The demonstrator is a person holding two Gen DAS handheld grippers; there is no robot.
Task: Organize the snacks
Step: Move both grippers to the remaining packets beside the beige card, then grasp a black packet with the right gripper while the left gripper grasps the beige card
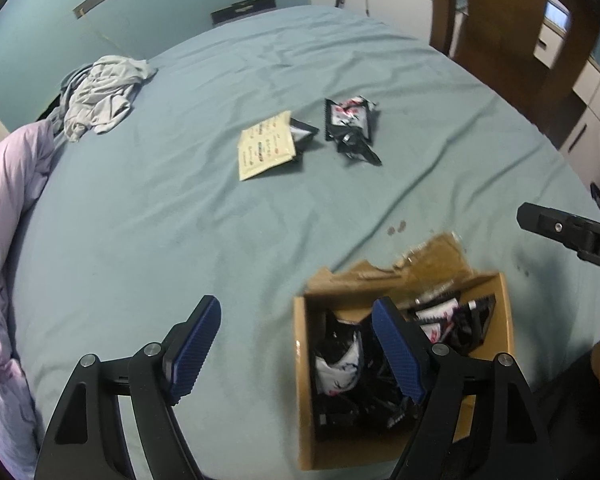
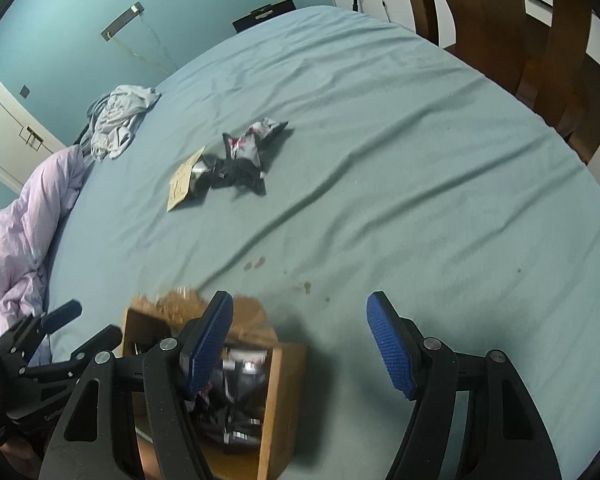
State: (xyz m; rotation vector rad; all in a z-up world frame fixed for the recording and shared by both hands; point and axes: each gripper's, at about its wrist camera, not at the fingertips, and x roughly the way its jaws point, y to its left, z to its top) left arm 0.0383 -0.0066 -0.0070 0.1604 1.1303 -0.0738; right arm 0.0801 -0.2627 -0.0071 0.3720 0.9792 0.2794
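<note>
Two loose clusters of snack packets lie out on the pale blue-green bedsheet (image 1: 180, 208), well beyond the open brown cardboard box (image 1: 302, 380), which serves as our anchor. Farthest from the box sits a glossy black-and-white packet with red print (image 1: 350, 118), crumpled, with another dark wrapper tucked against its near edge; just left of that pair rests a flat cream-coloured sachet with dark lettering (image 1: 265, 151), overlapping a small black packet (image 1: 303, 133). Inside the box, more black-and-white packets (image 1: 340, 364) are heaped loosely, filling much of its floor, and its torn far flap (image 1: 436, 256) splays outward onto the sheet. Left gripper (image 1: 298, 350) hangs with its blue pads spread wide, nothing between them, one finger over the box's interior, the other over bare sheet to the box's left. Right gripper (image 2: 300, 346) is likewise splayed and empty, one finger over the box, the other over sheet to the box's right. Between box and loose packets the sheet is bare, only creased and lightly spotted. Far left of the box, a lilac quilt (image 1: 4, 216) and a crumpled grey garment (image 1: 100, 98) border the bed; wooden furniture (image 1: 512, 32) stands past the far right edge.
</note>
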